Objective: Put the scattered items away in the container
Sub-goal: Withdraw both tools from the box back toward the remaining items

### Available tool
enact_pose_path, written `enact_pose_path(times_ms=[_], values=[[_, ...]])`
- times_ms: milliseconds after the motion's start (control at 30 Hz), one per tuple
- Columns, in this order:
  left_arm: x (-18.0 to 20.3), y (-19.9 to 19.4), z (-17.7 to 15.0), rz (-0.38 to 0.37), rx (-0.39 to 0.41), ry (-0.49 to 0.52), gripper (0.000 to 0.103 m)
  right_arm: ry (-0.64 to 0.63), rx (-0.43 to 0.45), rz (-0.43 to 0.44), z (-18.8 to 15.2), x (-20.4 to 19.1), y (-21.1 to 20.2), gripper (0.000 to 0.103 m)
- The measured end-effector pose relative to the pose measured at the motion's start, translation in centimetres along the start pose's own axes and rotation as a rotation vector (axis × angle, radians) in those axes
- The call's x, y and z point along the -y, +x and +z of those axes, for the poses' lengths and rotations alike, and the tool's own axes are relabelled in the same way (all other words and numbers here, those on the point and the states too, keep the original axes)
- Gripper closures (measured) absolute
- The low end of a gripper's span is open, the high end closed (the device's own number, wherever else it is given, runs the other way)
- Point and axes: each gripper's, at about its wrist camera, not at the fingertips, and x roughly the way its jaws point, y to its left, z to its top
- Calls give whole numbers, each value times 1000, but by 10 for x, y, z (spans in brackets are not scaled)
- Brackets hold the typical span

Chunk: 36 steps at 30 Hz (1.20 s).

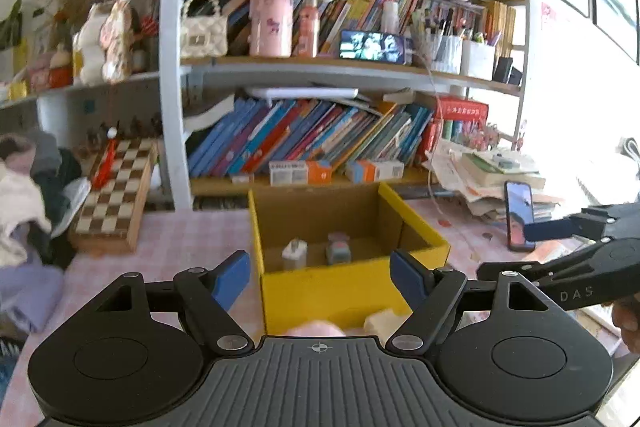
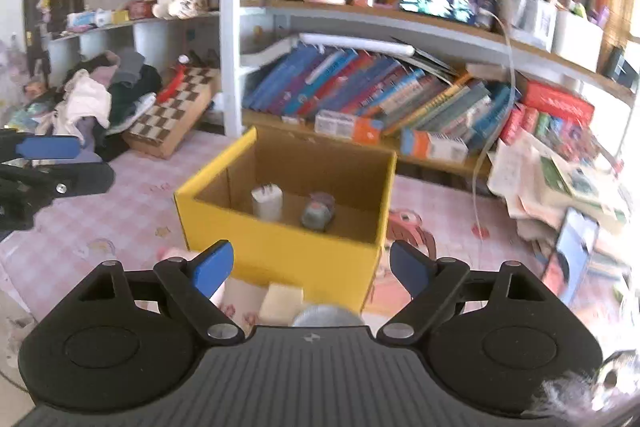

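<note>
Nearest the yellow box (image 2: 280, 255), on its camera side, a cream block (image 2: 282, 301), a grey round item (image 2: 324, 315) and a pink item (image 1: 316, 327) are lying on the worktop (image 2: 120, 211). Both the left tongs (image 1: 320, 277) and the right tongs (image 2: 310, 267) are hanging spread and empty. Each should probably be dropping squarely over one piece before pinching. Farther in, a white plug (image 2: 267, 202) and a grey toy (image 2: 319, 213) are sitting inside the box.
</note>
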Motion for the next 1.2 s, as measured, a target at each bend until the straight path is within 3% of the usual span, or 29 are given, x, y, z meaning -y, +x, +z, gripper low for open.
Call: enact_pose_path(times_ms=[233, 733, 1200], values=[[5, -9, -34, 2, -66, 25, 24, 40, -55, -42, -37, -14, -8, 18], [20, -19, -87, -1, -168, -16, 24, 154, -115, -141, -104, -31, -21, 17], [24, -14, -112, 4, -251, -37, 24, 142, -172, -120, -115, -44, -18, 15]])
